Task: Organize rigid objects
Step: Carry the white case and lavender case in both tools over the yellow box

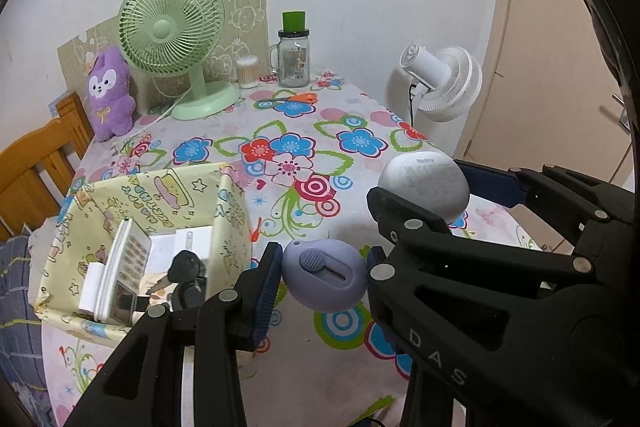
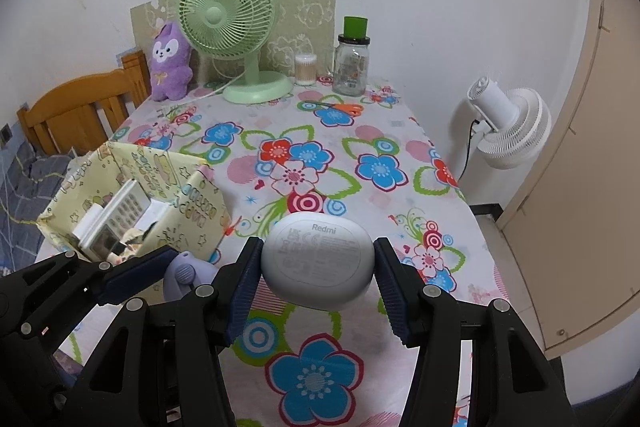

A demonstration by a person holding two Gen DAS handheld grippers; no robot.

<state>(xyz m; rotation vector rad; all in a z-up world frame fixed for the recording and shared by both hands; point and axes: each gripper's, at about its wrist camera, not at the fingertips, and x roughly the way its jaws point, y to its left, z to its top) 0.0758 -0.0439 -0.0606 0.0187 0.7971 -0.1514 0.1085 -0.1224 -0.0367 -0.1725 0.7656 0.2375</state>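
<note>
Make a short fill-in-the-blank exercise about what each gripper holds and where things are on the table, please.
1. The left gripper is shut on a ____ cutter.
2. The right gripper holds a white ____ marked Redmi.
3. The keys lie inside the ____.
4. The scissors have ____ handles.

Missing words: purple; case; box; orange

Likely home room: floral tablecloth (image 2: 360, 147), plush toy (image 2: 168, 63), desk fan (image 2: 228, 23).

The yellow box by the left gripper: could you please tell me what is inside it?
Inside the box: a white calculator on edge, black keys and white packets. The near wall hides whatever lies at the bottom.
</note>
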